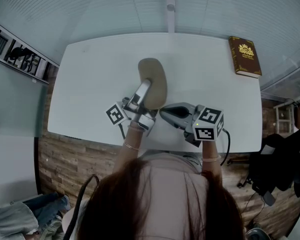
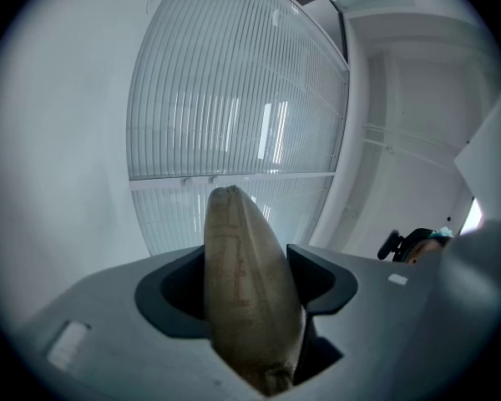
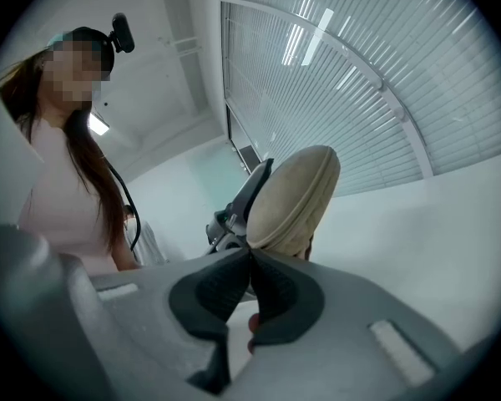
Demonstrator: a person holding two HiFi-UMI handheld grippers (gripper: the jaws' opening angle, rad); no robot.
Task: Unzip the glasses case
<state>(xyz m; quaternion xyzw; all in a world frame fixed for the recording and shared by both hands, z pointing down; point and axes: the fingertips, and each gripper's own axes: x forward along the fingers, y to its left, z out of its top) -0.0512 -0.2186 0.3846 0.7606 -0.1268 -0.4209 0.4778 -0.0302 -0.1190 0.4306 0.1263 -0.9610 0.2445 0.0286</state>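
A tan oval glasses case is held up off the white table, tilted with its far end raised. My left gripper is shut on its lower half; in the left gripper view the case fills the gap between the jaws, with both pads against its sides. My right gripper comes in from the right, its jaws shut right at the case's near end. A small reddish-brown tab, apparently the zip pull, shows between the right pads. The zip itself is hidden.
A brown book lies at the table's far right corner. A wall shelf is on the left, and dark bags and a chair stand on the right. Window blinds run behind the table.
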